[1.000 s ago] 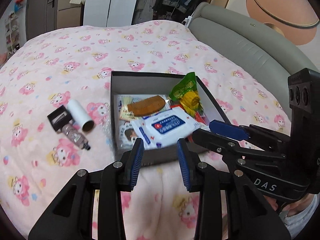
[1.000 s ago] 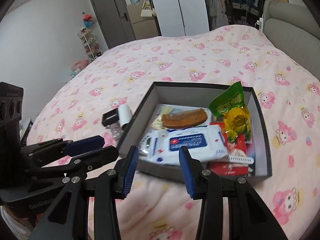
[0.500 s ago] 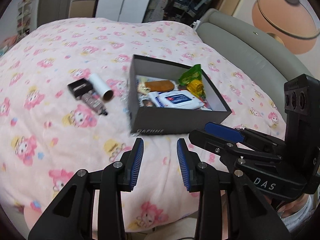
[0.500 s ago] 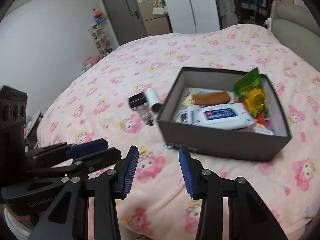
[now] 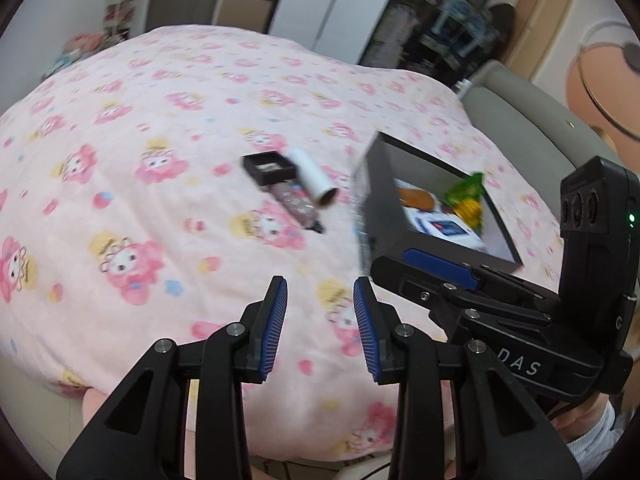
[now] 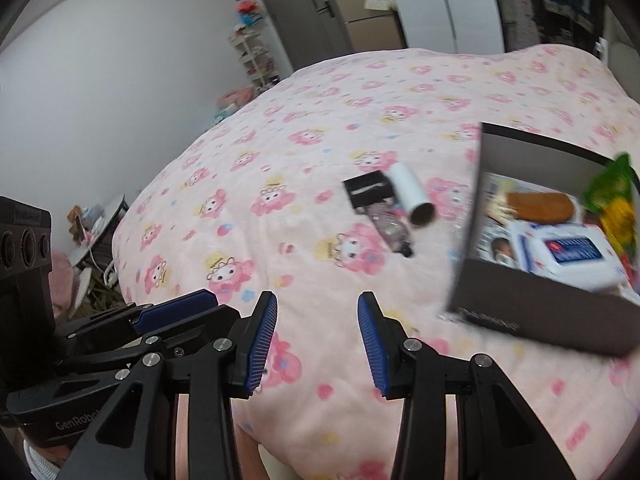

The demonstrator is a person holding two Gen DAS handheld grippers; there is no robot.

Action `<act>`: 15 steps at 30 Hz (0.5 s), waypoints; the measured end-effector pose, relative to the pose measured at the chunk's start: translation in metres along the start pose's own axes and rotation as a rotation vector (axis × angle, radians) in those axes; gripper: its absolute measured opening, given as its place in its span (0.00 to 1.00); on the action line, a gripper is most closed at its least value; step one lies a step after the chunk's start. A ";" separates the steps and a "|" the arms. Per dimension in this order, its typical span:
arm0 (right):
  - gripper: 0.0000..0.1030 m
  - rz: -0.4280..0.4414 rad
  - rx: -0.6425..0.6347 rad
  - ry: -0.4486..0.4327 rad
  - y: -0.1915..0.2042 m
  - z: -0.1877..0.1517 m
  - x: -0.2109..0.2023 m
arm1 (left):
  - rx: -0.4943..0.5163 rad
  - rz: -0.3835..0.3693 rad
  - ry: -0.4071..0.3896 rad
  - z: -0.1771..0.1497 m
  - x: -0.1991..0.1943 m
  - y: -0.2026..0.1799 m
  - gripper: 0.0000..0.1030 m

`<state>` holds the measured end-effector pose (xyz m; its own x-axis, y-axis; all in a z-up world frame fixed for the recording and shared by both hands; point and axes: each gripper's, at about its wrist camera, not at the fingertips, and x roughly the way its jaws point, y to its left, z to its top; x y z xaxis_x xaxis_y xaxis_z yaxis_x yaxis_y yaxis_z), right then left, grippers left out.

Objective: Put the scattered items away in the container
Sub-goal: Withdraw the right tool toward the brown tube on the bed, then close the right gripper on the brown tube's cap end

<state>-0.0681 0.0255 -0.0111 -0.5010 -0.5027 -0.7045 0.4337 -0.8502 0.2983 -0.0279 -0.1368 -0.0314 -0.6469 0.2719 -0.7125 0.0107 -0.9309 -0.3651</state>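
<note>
A dark grey box (image 5: 386, 216) (image 6: 532, 308) sits on the pink bed and holds a wipes pack (image 6: 568, 252), a brown comb (image 6: 540, 206) and a green-yellow snack bag (image 6: 614, 200). To its left lie a white roll (image 5: 310, 178) (image 6: 412, 194), a small black box (image 5: 270, 168) (image 6: 366, 190) and a small clear bottle (image 5: 298, 208) (image 6: 388, 228). My left gripper (image 5: 320, 324) is open and empty, well short of them. My right gripper (image 6: 317, 340) is open and empty near the bed's front edge; it also shows in the left wrist view (image 5: 440, 272).
The pink patterned blanket (image 5: 140, 184) covers the bed. A grey headboard (image 5: 520, 128) stands at the right. Wardrobes and a shelf (image 6: 256, 56) stand beyond the bed. A low table (image 6: 96, 236) with clutter sits on the floor at the left.
Both grippers have drawn back from the box and swung left. The loose items now sit nearer the middle of both views. Both stay open and empty.
</note>
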 end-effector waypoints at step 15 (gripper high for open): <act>0.37 -0.203 0.075 0.053 -0.051 0.045 0.127 | -0.137 -0.007 0.057 0.050 0.109 0.064 0.33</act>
<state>-0.1880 -0.0022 -0.0866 -0.5311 -0.3125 -0.7876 0.2697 -0.9435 0.1925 -0.1360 -0.1786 -0.1026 -0.6028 0.2951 -0.7413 0.1130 -0.8882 -0.4454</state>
